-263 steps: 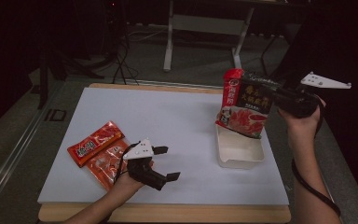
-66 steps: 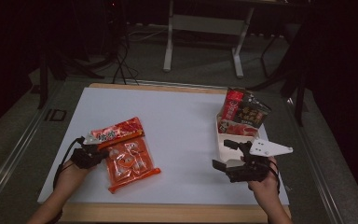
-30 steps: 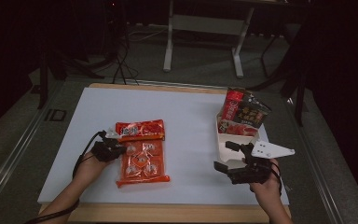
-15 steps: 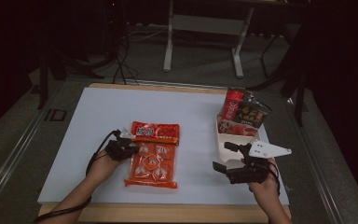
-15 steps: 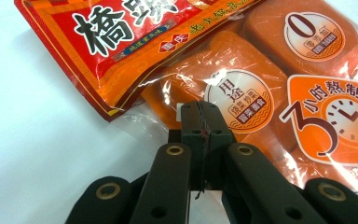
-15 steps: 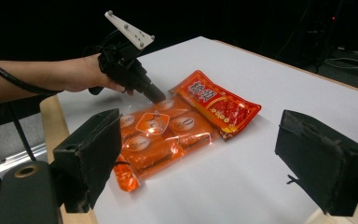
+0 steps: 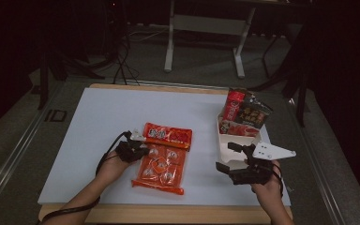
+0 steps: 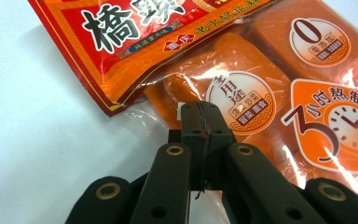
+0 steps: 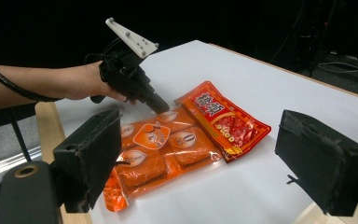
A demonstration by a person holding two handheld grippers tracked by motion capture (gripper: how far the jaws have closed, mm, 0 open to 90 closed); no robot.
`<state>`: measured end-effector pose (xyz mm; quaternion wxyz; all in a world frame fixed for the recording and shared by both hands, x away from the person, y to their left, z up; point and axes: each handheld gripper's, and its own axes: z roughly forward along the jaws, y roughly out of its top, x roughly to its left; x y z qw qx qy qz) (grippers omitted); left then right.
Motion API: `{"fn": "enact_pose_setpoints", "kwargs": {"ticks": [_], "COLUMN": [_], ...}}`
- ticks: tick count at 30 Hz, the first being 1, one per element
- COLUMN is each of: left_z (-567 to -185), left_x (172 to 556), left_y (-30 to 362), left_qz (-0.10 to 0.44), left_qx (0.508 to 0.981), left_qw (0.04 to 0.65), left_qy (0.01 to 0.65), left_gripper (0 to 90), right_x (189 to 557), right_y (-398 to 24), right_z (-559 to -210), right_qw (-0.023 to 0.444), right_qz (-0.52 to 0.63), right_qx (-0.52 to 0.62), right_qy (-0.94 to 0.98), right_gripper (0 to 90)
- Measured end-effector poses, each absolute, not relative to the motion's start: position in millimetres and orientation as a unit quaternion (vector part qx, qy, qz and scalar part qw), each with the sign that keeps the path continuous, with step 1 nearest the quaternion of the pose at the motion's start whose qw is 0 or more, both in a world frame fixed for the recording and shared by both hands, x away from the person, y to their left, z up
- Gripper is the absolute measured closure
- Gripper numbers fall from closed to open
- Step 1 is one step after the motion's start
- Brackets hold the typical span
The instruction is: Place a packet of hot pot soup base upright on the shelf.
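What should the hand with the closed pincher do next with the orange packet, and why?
Probably keep sliding the orange packet toward the white tray. The left gripper is shut on its clear edge, a packet already stands in the tray, and the right gripper waits open.

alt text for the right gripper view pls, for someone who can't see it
An orange multi-cell sauce pack lies on the white table with a red pouch overlapping it; the left gripper, shut, has its tip at the pack's edge. The right gripper's jaws stand wide open in front.
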<state>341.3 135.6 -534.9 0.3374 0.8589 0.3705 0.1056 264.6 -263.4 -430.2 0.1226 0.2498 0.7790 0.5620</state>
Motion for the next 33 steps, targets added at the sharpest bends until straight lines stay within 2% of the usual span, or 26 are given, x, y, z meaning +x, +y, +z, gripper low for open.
{"fn": "enact_pose_setpoints", "kwargs": {"ticks": [3,7,19,22,33], "left_z": [-531.8,-524.9,-523.6,-527.3,-529.5], "left_x": [338.0,322.3,279.3,277.0,275.5], "left_y": [138.9,141.6,158.6,160.7,144.4], "left_qz": [0.090,0.088,0.052,0.027,0.023], "left_qx": [0.856,0.871,0.882,0.874,0.882], "left_qw": [0.350,0.342,0.321,0.335,0.323], "left_qy": [0.371,0.341,0.341,0.351,0.342], "left_gripper": [89.8,89.7,89.7,89.8,89.9], "right_x": [264.4,262.6,258.8,258.0,259.2], "right_y": [-263.7,-263.7,-261.9,-262.7,-261.6], "right_z": [-430.7,-427.8,-425.2,-425.1,-427.6], "right_qw": [0.122,0.124,0.124,0.126,0.122], "right_qz": [0.561,0.564,0.565,0.564,0.563], "right_qx": [0.251,0.248,0.248,0.247,0.249], "right_qy": [0.779,0.778,0.777,0.778,0.779], "right_gripper": [14.3,14.3,14.3,14.3,14.2]}}
